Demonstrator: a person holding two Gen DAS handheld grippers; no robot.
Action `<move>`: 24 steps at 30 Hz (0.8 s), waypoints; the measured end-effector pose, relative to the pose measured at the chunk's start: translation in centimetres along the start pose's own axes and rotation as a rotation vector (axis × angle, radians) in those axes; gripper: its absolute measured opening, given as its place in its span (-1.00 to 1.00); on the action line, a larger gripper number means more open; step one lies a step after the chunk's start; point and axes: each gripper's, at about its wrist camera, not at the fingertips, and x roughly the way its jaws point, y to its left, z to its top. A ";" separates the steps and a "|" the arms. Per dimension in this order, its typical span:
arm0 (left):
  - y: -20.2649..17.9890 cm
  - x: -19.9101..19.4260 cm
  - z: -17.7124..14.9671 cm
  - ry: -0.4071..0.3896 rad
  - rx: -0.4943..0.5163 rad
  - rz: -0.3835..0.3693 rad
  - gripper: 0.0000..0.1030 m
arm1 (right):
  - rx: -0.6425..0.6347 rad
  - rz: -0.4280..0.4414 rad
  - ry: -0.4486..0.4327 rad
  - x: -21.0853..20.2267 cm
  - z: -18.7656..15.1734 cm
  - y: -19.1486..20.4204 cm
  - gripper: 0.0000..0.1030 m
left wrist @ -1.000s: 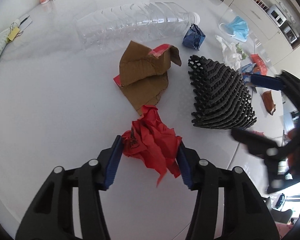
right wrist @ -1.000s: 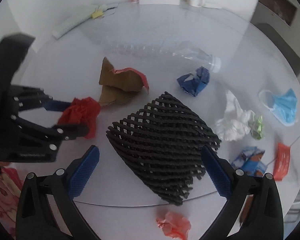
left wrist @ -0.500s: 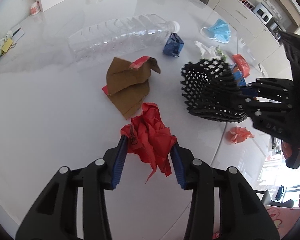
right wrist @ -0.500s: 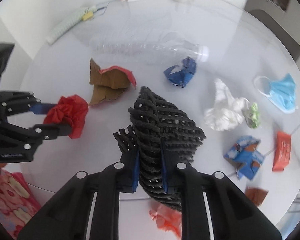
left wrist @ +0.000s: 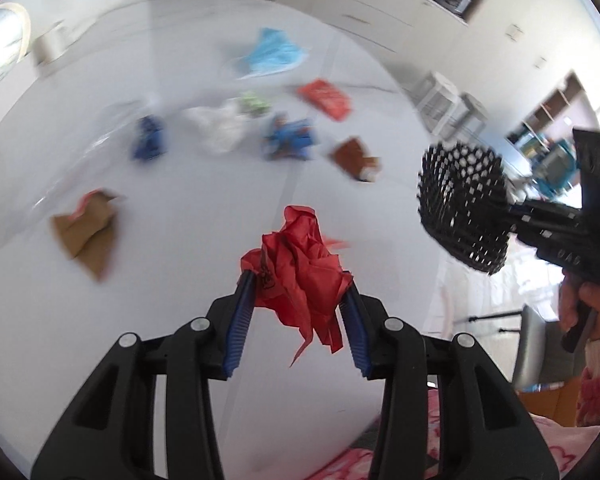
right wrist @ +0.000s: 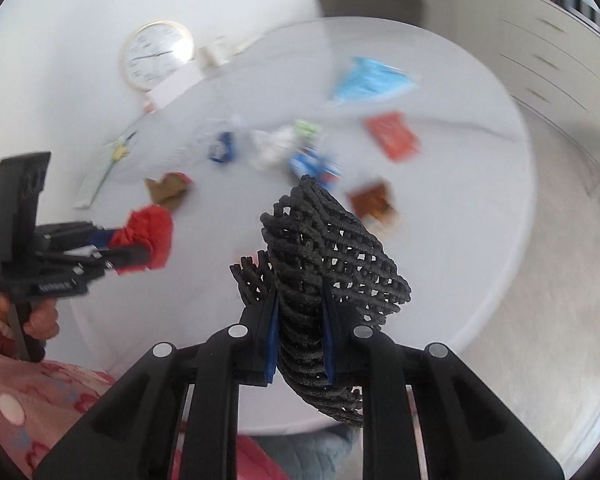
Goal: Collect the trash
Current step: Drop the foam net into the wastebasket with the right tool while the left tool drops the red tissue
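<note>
Both loads now lifted clear of table (left wrist: 180, 320): red paper wad (left wrist: 300, 272) clamped by left gripper (left wrist: 298, 312), black foam net (right wrist: 324, 280) pinched by right gripper (right wrist: 300, 344), for disposal.

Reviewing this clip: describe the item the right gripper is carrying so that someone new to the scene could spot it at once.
Start at the round white table strewn with small litter. Just off its near edge, lifted above it, the right gripper is shut on a black foam mesh sleeve. It is the only black, open-lattice piece; the neighbouring scraps are coloured paper or wrappers, like the crumpled red paper in the left gripper.
</note>
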 end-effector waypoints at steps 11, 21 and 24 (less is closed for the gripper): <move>-15.5 5.3 0.9 0.084 0.224 -0.128 -0.20 | 0.237 -0.201 0.094 -2.4 -14.7 -11.9 -0.58; -21.4 7.1 -0.4 0.133 0.257 -0.103 -0.20 | 0.280 -0.120 0.242 4.1 -20.8 -17.3 0.19; -22.5 7.7 -0.6 0.143 0.265 -0.103 -0.20 | 0.292 -0.113 0.218 3.0 -20.4 -18.0 0.55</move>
